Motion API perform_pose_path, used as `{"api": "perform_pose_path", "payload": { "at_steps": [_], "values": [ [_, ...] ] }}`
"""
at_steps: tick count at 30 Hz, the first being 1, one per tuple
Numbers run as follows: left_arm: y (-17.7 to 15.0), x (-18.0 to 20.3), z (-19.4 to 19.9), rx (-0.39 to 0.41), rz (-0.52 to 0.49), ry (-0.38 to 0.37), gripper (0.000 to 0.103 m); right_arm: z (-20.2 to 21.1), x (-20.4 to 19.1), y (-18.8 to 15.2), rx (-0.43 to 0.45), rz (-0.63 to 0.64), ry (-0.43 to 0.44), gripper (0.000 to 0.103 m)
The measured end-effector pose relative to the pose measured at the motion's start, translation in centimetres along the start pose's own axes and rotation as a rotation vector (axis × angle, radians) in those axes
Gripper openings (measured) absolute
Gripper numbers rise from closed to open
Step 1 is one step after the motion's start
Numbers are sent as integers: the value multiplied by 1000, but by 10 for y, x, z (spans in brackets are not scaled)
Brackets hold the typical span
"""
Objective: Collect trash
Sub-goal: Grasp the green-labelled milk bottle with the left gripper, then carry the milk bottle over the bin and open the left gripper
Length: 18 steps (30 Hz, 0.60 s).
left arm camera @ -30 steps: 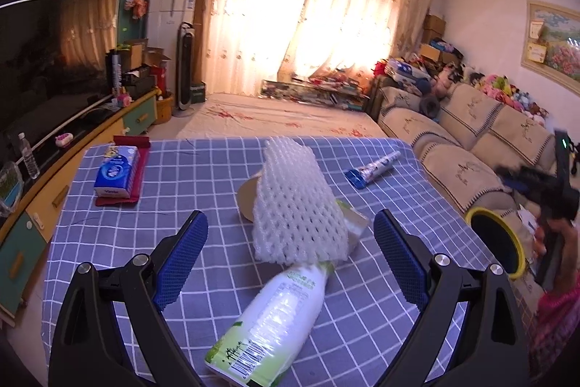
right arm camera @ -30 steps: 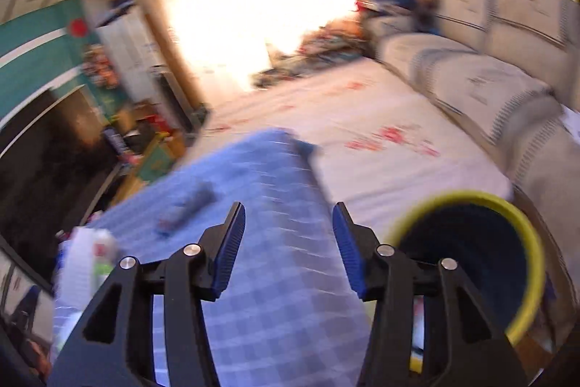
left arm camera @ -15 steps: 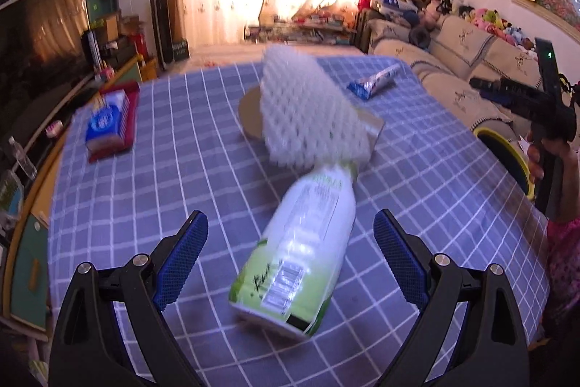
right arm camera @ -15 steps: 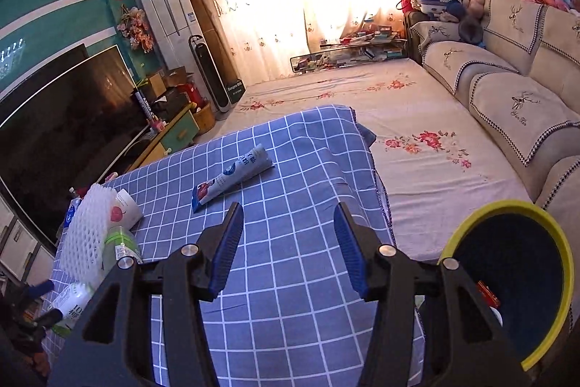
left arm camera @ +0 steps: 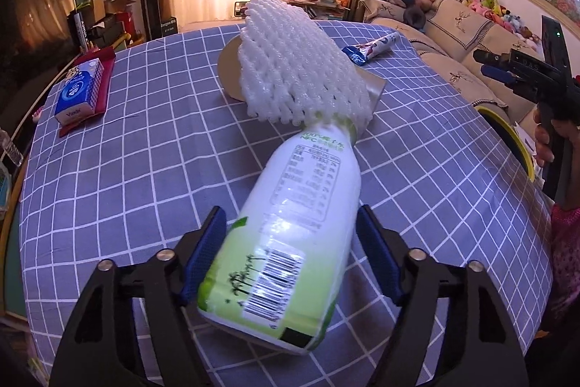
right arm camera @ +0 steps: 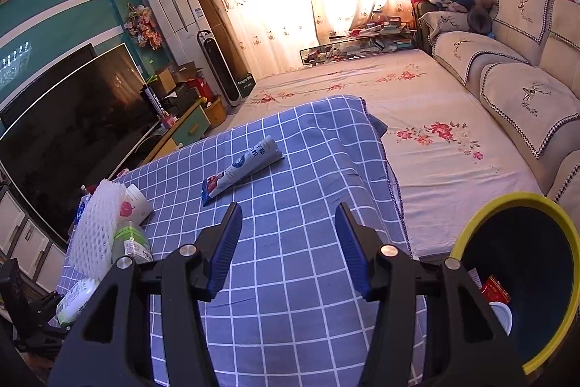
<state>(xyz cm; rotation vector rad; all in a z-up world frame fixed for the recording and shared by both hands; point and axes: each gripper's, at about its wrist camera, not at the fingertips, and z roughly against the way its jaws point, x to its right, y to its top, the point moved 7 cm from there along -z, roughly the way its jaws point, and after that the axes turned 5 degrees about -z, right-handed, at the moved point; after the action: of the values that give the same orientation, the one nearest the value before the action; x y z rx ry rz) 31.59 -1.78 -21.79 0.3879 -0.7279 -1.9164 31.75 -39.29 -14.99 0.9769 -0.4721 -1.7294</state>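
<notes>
Between our left gripper (left arm camera: 290, 249) pads lies the white-and-green plastic bottle (left arm camera: 290, 223) on the checked tablecloth (left arm camera: 145, 151), long axis running far-right; jaws open, straddling, not yet clamped. Our right gripper (right arm camera: 288, 245) hangs open, empty, near the yellow-rimmed bin (right arm camera: 471, 234).

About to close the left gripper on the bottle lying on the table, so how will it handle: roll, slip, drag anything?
The bottle lies on its round side, so it may roll if nudged. Its glossy label could slip between the left gripper pads. The foam net rests over its neck and may shift or drop when lifted.
</notes>
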Motion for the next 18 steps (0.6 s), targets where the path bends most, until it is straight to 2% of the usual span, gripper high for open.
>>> {"api": "perform_pose_path", "payload": {
  "at_steps": [6, 12, 18],
  "values": [
    [3, 6, 3, 19, -30, 6, 53, 1, 0, -1, -4, 0, 9, 51],
    [10, 4, 22, 60, -56, 55, 52, 2, -1, -2, -5, -1, 15, 51],
    [12, 19, 46, 85, -92, 51, 52, 4, -1, -1, -3, -2, 19, 51]
  ]
}}
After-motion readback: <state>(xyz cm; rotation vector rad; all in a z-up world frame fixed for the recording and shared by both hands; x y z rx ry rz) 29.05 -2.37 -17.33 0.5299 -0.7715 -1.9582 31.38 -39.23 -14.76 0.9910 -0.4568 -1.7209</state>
